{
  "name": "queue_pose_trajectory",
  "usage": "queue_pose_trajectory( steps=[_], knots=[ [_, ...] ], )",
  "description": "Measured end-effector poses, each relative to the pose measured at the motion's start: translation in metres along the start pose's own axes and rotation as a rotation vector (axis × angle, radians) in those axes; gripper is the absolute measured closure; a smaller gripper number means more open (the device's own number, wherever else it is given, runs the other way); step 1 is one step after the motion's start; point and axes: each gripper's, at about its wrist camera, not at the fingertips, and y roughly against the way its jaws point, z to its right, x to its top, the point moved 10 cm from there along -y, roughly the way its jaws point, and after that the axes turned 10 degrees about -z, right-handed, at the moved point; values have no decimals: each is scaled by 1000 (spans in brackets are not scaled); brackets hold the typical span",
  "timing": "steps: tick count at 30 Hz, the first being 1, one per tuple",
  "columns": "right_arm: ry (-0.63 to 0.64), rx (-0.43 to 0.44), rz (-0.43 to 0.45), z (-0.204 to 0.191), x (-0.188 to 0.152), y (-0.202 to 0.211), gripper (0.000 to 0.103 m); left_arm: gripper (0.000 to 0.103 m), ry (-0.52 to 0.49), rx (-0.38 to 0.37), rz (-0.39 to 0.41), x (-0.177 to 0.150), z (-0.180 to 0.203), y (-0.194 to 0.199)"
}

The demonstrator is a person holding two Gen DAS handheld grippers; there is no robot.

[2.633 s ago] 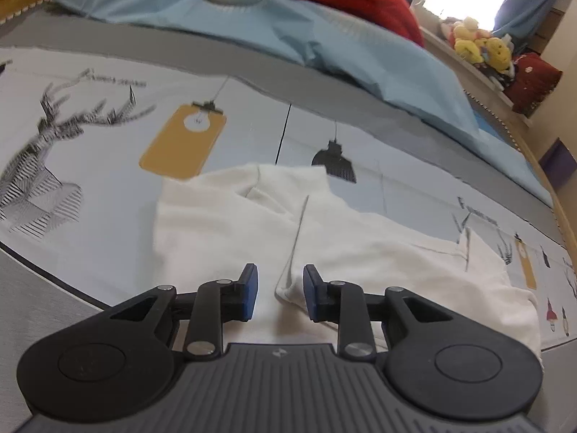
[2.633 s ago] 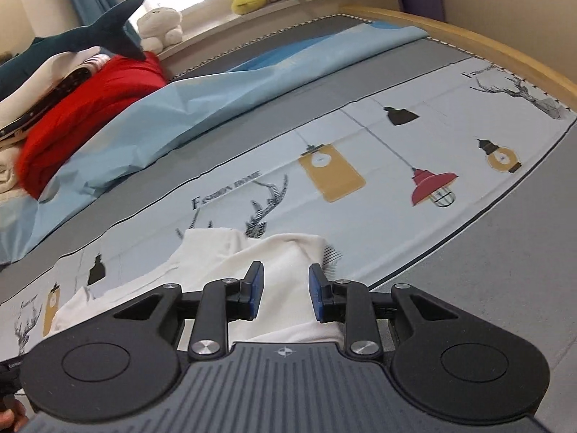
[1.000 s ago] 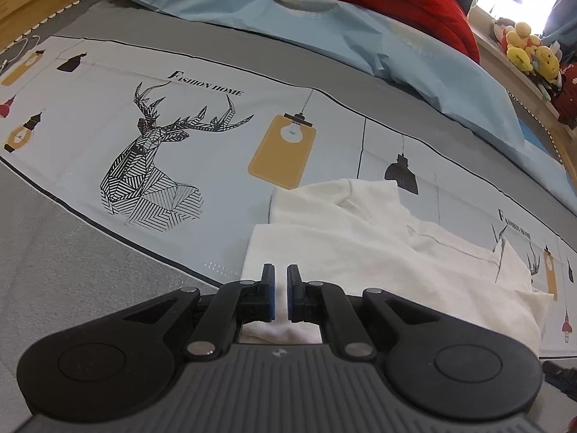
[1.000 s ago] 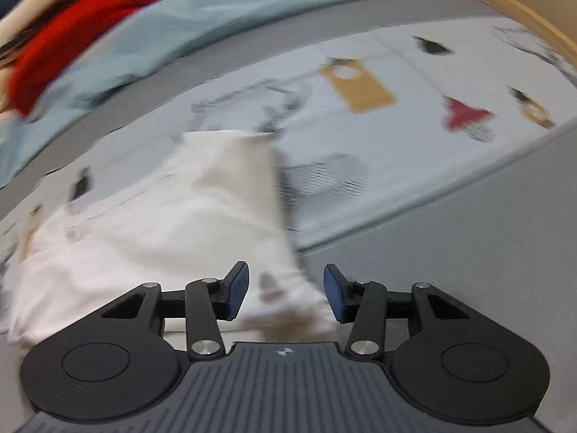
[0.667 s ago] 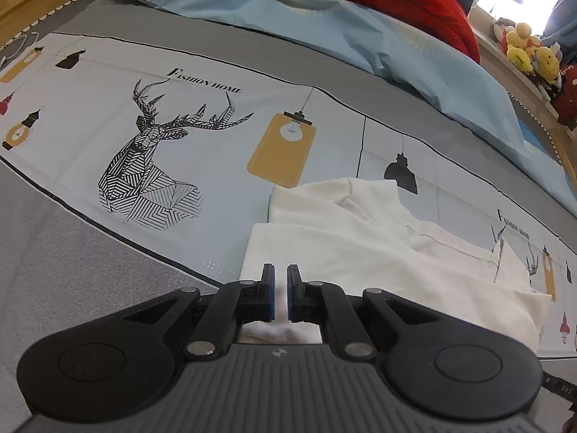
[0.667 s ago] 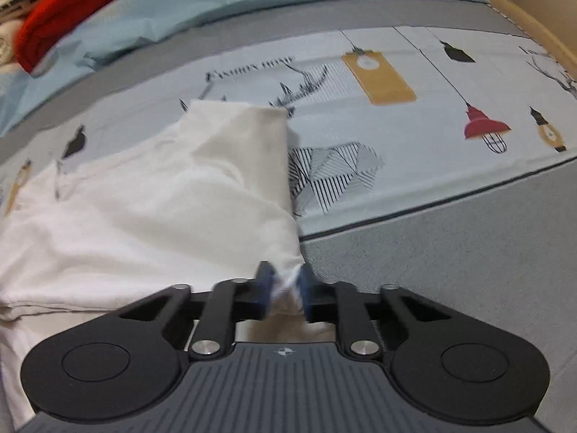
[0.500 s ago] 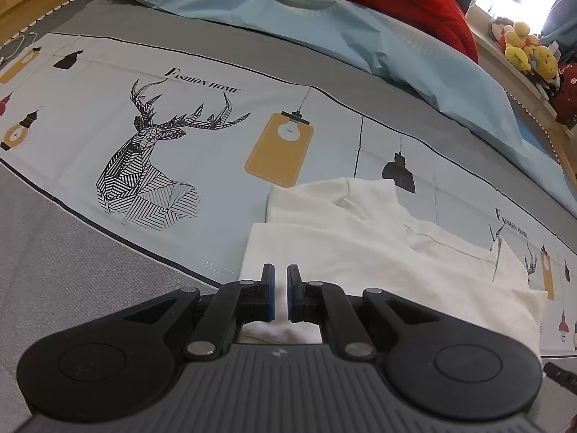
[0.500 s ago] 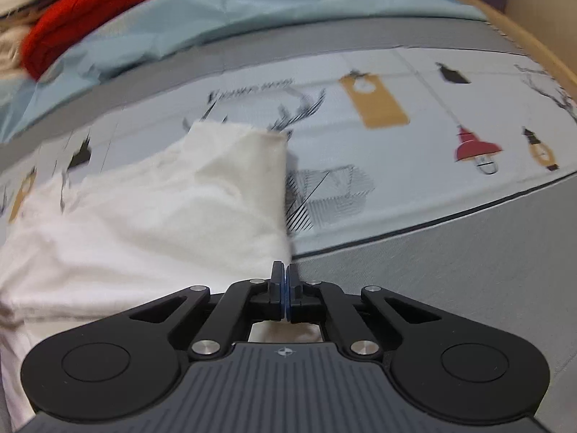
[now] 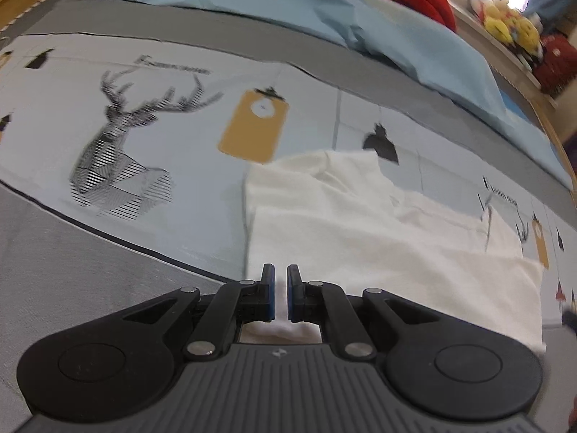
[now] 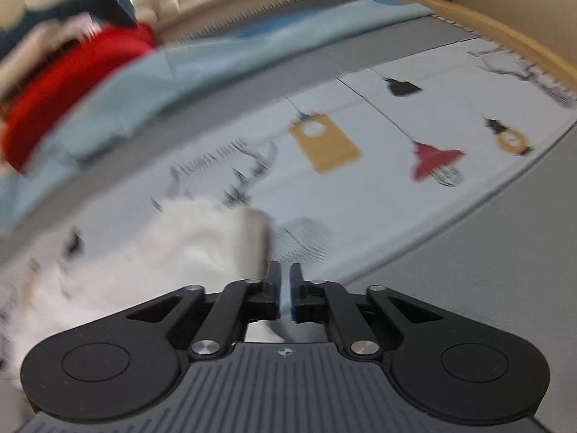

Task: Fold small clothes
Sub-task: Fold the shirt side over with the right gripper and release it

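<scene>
A white garment lies partly folded on the bed, spread from the centre to the lower right of the left wrist frame, over a printed sheet with a deer and a yellow lamp. The left hand-held gripper sits at the bottom centre, its jaws nearly together and pinching the near edge of the cloth, which shows white in the narrow slit. In the blurred right wrist frame the garment fills the lower left, and the right hand-held gripper has just been parting slightly from closed (white fabric shows between and below its pads, though whether they press on it is unclear). A red blanket and light blue cover lie beyond.
</scene>
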Motion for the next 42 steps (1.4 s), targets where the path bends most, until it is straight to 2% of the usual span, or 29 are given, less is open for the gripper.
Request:
queue_pose_trajectory(
  steps=[1, 3, 5, 9, 11, 12, 13, 15, 17, 20, 23, 24, 26, 29, 31, 32, 33, 34, 35, 37, 38, 41, 42],
  knots=[
    [-26, 38, -8, -1, 3, -5, 74, 96, -10, -3, -16, -3, 1, -6],
    [-84, 101, -39, -3, 7, -21, 56, 94, -16, 5, -70, -12, -2, -23],
    [-121, 150, -59, -3, 14, -37, 55, 93, 0, 26, -120, -20, -11, -38],
    [-136, 167, -71, -10, 22, -64, 55, 92, 15, 7, -128, -22, -16, -40],
    [-116, 172, -92, -16, 26, -77, 57, 92, -4, 17, -128, -22, -15, -40],
    [-100, 186, -111, -20, 27, -83, 74, 93, -11, 22, -130, -23, -15, -41],
    [-72, 194, -122, -23, 29, -88, 99, 93, -18, 27, -131, -24, -15, -42],
    [-33, 157, -64, -22, 42, -85, 100, 93, -31, 33, -134, -22, -12, -44],
    [-26, 158, 6, -21, 55, -77, 100, 92, -53, 33, -138, -22, -9, -44],
    [0, 43, 10, -10, 56, -84, 100, 91, -92, 22, -143, -22, -2, -42],
    [-47, -109, 53, 18, 59, -79, 100, 90, -81, 11, -122, -18, -3, -36],
    [-60, -103, 66, 22, 61, -74, 99, 90, -81, 2, -116, -17, -2, -33],
    [-33, 20, 77, 11, 61, -59, 97, 90, -85, -5, -106, -14, -1, -30],
    [171, 214, 31, -34, 43, -35, 97, 90, -81, -8, -106, -13, -5, -30],
    [344, 303, -91, -57, 9, -31, 93, 90, -75, 4, -118, -15, -11, -33],
    [417, 276, -148, -58, -6, -35, 93, 90, -75, 14, -127, -16, -15, -36],
    [487, 194, -208, -52, -24, -44, 93, 90, -77, 25, -136, -18, -18, -38],
    [524, 105, -271, -39, -39, -54, 96, 90, -78, 30, -146, -20, -21, -40],
    [518, 62, -313, -24, -50, -61, 100, 90, -76, 22, -148, -22, -23, -41],
    [451, 99, -321, -17, -49, -53, 102, 90, -66, 18, -143, -21, -25, -36],
    [447, 88, -322, -16, -48, -48, 103, 89, -66, 18, -132, -20, -24, -31],
    [519, 44, -291, -22, -50, -34, 101, 86, -63, -24, -89, -15, -16, -18],
    [526, 48, -273, -25, -50, -30, 96, 86, -63, -39, -83, -14, -13, -17]
  ],
)
